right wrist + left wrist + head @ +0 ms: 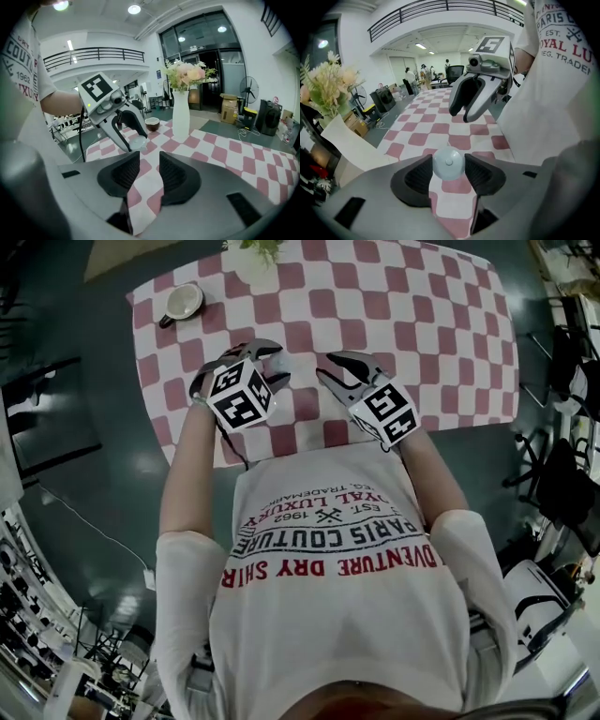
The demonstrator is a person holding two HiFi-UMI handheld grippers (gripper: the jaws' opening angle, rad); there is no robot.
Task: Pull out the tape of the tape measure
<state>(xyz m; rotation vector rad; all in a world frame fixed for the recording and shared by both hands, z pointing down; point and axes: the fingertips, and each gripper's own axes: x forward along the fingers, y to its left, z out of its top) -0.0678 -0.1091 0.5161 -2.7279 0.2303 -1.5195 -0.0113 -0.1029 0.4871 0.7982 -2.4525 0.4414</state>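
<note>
**Inspector:** State of the near hold?

**Operator:** My left gripper [448, 169] is clamped on the tape measure [448, 161], a small pale round case. A pad presses on each flank, and I hold it above the checked table [422, 324].

**Inspector:** And the other?

**Operator:** My right gripper [149, 159] stands at its 3 o'clock, jaws parted and empty.

**Inspector:** Recommendation?

**Operator:** I cannot see the tape's end tab. I judge the case should turn until the tab faces 3 o'clock. Then I pinch it squarely and draw straight, left grip firm. The cup [183, 301] at 11 o'clock and the vase [181, 119] at 12 stand well clear.
</note>
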